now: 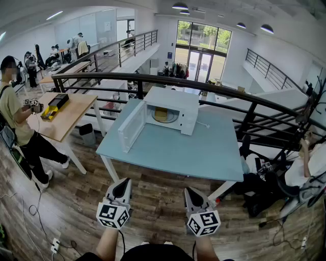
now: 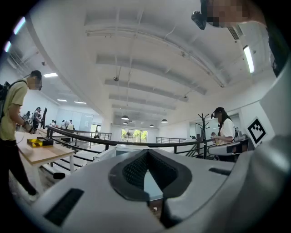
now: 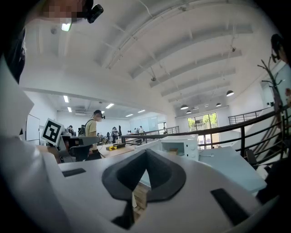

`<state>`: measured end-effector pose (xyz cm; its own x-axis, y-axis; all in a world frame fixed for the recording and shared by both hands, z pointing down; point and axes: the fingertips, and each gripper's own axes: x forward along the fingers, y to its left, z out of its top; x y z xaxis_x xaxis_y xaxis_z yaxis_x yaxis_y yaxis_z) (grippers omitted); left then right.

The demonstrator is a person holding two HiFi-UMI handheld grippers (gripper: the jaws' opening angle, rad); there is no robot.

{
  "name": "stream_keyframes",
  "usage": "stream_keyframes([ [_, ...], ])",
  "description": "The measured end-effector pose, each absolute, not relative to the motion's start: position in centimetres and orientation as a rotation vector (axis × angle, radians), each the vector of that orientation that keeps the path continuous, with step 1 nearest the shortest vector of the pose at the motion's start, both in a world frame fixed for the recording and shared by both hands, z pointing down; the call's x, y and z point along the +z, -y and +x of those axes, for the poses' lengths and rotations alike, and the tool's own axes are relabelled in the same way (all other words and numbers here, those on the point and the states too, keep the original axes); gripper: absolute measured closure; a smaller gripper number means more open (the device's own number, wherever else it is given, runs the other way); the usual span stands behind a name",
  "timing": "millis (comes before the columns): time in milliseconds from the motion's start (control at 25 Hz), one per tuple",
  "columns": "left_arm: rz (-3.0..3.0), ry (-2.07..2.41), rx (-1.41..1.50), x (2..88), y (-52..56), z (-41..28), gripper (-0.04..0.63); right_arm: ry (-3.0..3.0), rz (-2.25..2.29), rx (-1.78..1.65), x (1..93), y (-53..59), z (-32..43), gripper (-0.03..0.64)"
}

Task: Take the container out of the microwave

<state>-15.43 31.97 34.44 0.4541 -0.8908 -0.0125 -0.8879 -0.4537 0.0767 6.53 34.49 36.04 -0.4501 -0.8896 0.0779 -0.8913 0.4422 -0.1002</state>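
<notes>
The left tongs (image 1: 124, 184) are pressed together and empty, well short of the table (image 1: 204, 153). The microwave door (image 1: 131, 127) hangs open, and the container (image 1: 162, 115) sits inside. The right tongs (image 1: 190, 192) are likewise pressed together. A careless reach could knock the door or tip the container.

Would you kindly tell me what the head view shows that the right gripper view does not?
Only the head view: the left hand-held gripper and the right hand-held gripper from above, both short of the blue table. Only the right gripper view: its jaws from behind, tips together with nothing between, and the head camera overhead. Both: the white microwave, door open, with the yellowish container inside.
</notes>
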Motion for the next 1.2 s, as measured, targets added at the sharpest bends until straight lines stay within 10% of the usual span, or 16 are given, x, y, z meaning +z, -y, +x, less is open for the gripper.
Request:
stream_keyframes([
  [1200, 2.646, 1.51, -0.138, 35.9, -31.9, -23.1, 0.588, 2.711, 1.678, 0.294, 37.1, -35.3, -0.5, 0.609],
])
